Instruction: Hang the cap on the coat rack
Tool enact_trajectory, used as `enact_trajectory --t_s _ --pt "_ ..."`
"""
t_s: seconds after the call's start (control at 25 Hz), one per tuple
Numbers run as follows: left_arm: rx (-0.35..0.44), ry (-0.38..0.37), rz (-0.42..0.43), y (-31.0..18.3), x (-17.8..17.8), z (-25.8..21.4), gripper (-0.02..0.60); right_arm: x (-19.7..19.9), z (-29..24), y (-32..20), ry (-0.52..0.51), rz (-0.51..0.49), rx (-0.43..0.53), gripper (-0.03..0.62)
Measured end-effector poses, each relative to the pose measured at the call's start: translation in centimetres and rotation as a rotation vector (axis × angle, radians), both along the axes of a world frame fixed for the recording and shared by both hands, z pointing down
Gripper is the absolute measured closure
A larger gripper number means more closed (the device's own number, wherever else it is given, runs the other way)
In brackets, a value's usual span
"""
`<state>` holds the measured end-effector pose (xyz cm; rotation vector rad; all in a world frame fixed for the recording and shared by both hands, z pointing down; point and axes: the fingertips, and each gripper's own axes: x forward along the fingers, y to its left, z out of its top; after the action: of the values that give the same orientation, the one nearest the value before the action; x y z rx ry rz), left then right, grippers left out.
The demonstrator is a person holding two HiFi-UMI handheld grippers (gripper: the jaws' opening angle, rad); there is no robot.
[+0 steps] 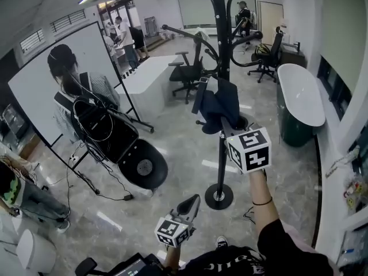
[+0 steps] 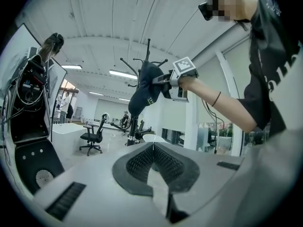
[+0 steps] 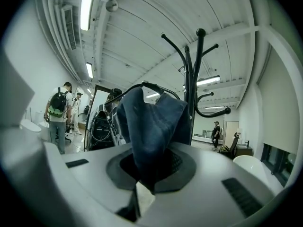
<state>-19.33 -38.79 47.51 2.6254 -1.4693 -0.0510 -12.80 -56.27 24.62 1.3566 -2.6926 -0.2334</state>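
Right gripper (image 1: 228,130) is clenching the cap (image 1: 221,104) right by the coat rack (image 1: 221,39) pole, below the upper hooks. Left gripper (image 1: 193,202) is hanging low, closed on nothing. I am planning to raise the cap's opening over 1 hook tip and settle it before releasing. Its long axis is running near-vertical, with the bulk drooping down.

- The cap (image 1: 220,105) is dark blue fabric, crumpled and drooping. It is pinched in the closed right claw (image 1: 225,132) and held up close by the pole.
- The coat rack (image 1: 221,33) is black and upright, with curved hooks on top. Its round base stands on the floor, at 6 o'clock from the cap.
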Motion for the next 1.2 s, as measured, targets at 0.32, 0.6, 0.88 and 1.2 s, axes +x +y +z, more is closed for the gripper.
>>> enact_trajectory --t_s 0.32,0.6,0.88,1.2 --pt "-0.01 0.0 -0.061 -1.2 -1.4 0.7 0.578 -2.1 -1.0 -3.7 0.064 0.021 0.011 0.56" --pt "-0.024 0.005 -0.084 -2.0 -2.4 1.8 0.578 -2.8 1.1 -6.5 0.127 0.039 -0.025 0.562" --pt "-0.047 0.007 -0.065 -2.6 -1.9 2.5 0.578 -4.5 -0.2 -7.0 0.269 0.045 0.044 0.562" --pt "-0.062 0.026 -0.064 -2.6 -2.2 3.0 0.578 -6.7 1.9 -7.9 0.338 -0.002 -0.021 0.562"
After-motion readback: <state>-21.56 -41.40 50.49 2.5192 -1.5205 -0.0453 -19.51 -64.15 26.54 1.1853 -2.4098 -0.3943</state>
